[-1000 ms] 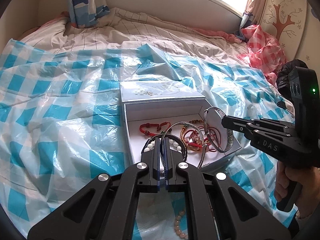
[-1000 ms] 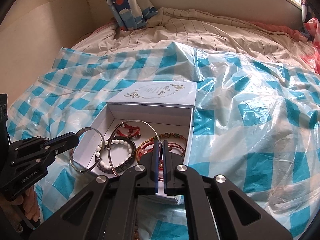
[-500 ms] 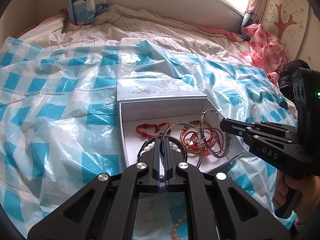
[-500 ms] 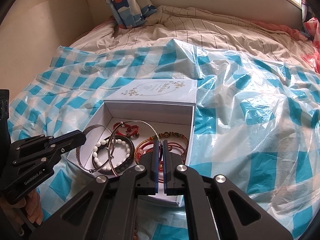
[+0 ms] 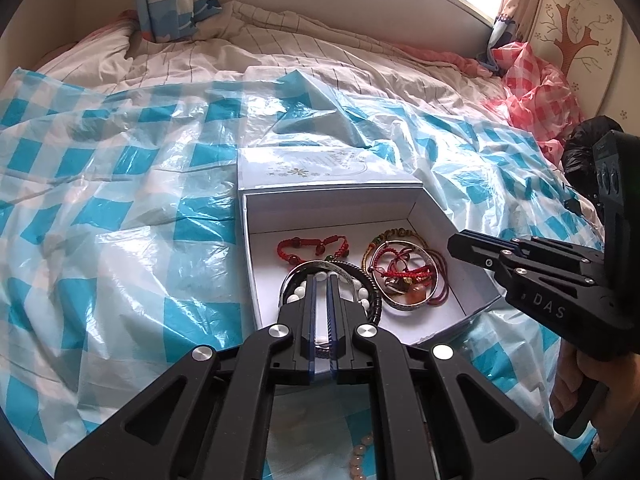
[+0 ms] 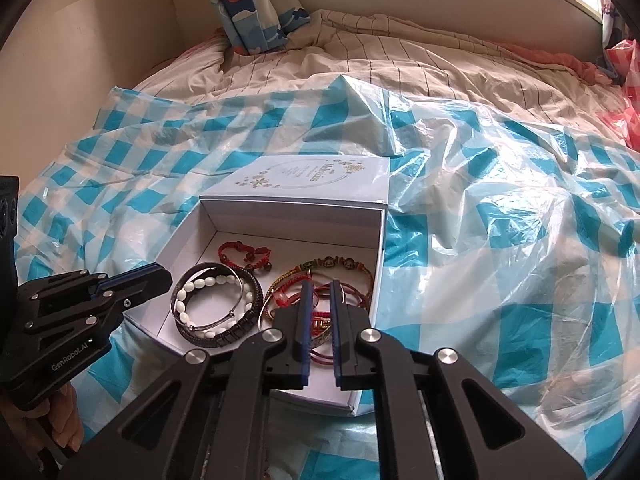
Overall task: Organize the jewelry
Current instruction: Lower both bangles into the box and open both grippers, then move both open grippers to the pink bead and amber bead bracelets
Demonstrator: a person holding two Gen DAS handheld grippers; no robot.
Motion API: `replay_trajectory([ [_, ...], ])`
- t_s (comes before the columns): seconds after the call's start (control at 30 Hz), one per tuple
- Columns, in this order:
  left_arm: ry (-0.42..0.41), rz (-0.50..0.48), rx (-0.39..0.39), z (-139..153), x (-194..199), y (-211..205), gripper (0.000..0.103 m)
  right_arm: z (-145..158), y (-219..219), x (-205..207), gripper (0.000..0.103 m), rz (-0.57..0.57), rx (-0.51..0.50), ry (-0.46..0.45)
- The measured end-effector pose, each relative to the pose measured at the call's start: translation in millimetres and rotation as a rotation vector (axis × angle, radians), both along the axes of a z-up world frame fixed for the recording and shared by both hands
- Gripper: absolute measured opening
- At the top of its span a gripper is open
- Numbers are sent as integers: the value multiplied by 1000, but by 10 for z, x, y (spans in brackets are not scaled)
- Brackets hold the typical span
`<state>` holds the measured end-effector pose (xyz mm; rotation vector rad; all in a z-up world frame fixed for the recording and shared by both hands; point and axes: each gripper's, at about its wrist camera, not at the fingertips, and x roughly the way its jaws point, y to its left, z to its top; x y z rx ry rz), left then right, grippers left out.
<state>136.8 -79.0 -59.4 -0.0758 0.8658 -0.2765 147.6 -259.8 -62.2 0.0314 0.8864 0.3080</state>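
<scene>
The open white cardboard box (image 6: 288, 216) lies on the blue-checked plastic sheet (image 6: 500, 240) and holds all the bracelets. The thin silver metal bangle (image 6: 208, 300) lies over the white bead bracelet (image 6: 216, 284); it looks light, stiff and slippery, so its rim is probably the best hold. The red cord bracelets (image 5: 404, 272) seem soft and tangle easily. The left gripper (image 5: 321, 280) has jaws slightly apart; the right gripper (image 6: 320, 292) also has jaws parted, holding nothing.

Bracelets (image 5: 404, 276) in white box (image 5: 332, 208)
</scene>
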Motion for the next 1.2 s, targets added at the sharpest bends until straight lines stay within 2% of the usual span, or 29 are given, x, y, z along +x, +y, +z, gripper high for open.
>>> replay_trajectory([
  [0.53,-12,-34,54,56,-263,7,7,163,-4,-200,9,52,-11,-16],
  [0.8,-46,-56,90,140,-491,-21,20,196,-38,-449,18,88,-26,-8],
  [1.2,-50,-85,97,159,-731,-82,21,243,-60,-735,18,114,-31,-12],
])
